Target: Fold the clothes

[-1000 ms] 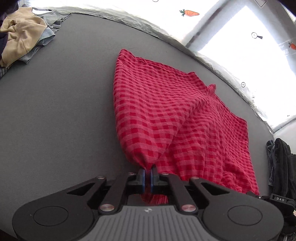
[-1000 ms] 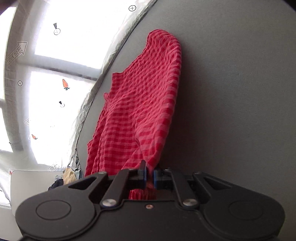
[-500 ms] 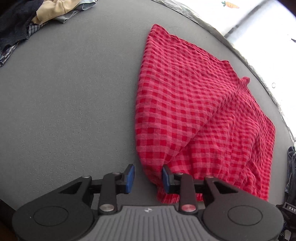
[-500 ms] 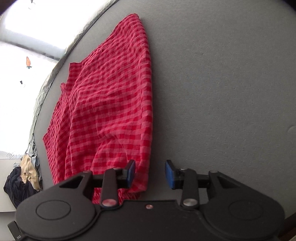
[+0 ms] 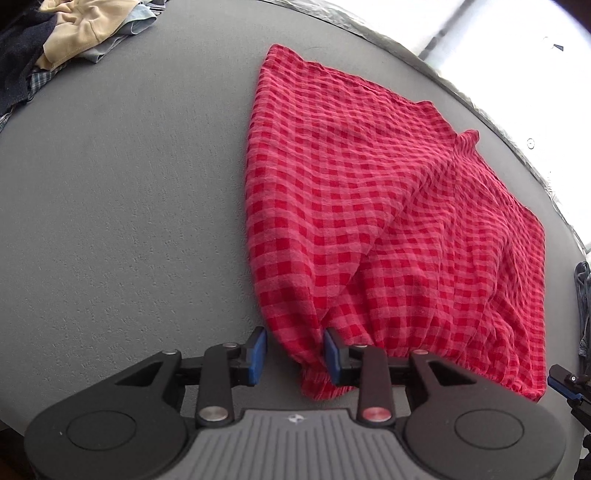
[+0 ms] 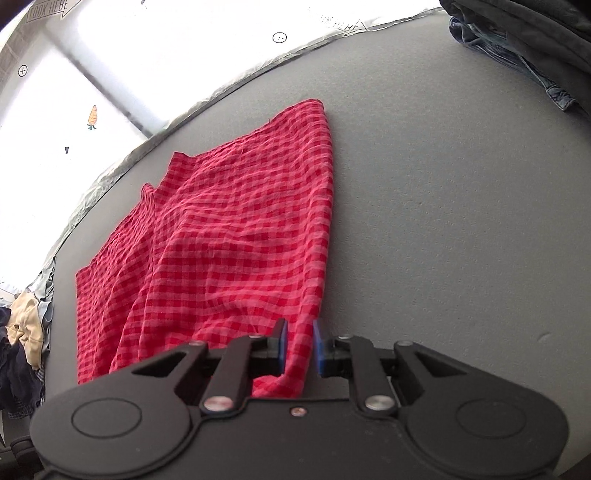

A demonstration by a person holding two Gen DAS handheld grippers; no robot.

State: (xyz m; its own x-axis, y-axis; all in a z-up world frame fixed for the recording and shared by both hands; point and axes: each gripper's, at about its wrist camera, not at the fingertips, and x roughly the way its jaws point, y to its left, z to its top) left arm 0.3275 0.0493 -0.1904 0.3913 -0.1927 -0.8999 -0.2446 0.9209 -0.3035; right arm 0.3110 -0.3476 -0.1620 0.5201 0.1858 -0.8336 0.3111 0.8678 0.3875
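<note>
A: Bench (image 5: 110, 221), grey and wide, carries the red checked cloth (image 5: 369, 221) spread ahead of both grippers.

B: Left view alone shows the beige and dark clothes pile (image 5: 66, 33) far ahead-left. Right view alone shows denim garments (image 6: 517, 48) far ahead-right.

A: Left gripper (image 5: 294, 350)?

B: Jaws parted, pads not pressing; the cloth's near corner lies between them, against the right pad.

A: Right gripper (image 6: 300, 347)?

B: Jaws closing, narrow gap, cloth edge between them, not yet pinched.
</note>
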